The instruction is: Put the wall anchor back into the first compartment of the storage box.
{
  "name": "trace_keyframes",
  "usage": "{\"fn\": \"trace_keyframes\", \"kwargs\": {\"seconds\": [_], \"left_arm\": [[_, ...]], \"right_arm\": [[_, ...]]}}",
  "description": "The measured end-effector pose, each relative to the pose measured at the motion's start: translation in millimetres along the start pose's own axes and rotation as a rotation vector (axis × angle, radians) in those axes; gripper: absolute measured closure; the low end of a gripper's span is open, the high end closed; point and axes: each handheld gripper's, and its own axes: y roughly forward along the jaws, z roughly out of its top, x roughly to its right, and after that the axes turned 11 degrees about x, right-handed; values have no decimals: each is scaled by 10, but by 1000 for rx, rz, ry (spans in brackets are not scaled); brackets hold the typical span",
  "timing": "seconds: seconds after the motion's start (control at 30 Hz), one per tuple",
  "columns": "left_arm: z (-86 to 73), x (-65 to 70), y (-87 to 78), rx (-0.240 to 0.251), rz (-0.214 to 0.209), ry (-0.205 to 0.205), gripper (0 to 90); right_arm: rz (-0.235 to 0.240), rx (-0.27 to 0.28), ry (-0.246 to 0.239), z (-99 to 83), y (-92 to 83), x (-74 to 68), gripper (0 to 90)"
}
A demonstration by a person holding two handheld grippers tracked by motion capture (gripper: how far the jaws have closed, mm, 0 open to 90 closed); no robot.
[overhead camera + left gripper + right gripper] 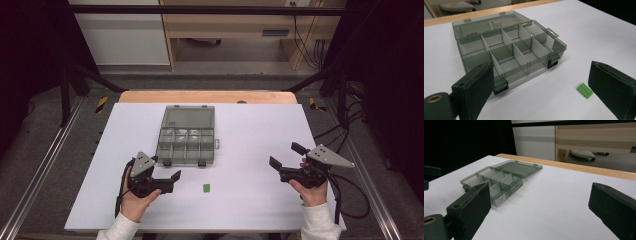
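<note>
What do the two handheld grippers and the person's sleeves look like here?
Both the left gripper and the right gripper are black, with two flat, blocky jaws and a grey three-cornered plate on top. A black cable trails from each. The person wears white sleeves.

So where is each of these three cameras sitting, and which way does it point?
High view: above the person's side, looking forward and down at the white table; both hands, the left hand-held gripper and the right hand-held gripper show.
Left gripper view: rides the left hand-held gripper, faces the open box and green piece.
Right gripper view: rides the right hand-held gripper, faces the box from its side.
All three share the box.
</note>
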Motion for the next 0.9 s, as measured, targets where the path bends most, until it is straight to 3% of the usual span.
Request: {"fn": "trace_keyframes", "kwargs": {"seconds": [0.47, 0.7, 0.9], "left_arm": [[-145, 231, 227, -71, -11, 6, 121], [-244, 347, 384, -134, -9, 17, 163], [-306, 424, 496, -167, -7, -2, 214]], "right_arm": [[1, -1, 6, -2, 13, -18, 45], [5, -2, 5, -2, 15, -18, 45], [8, -6, 4, -1, 14, -21, 45]]}}
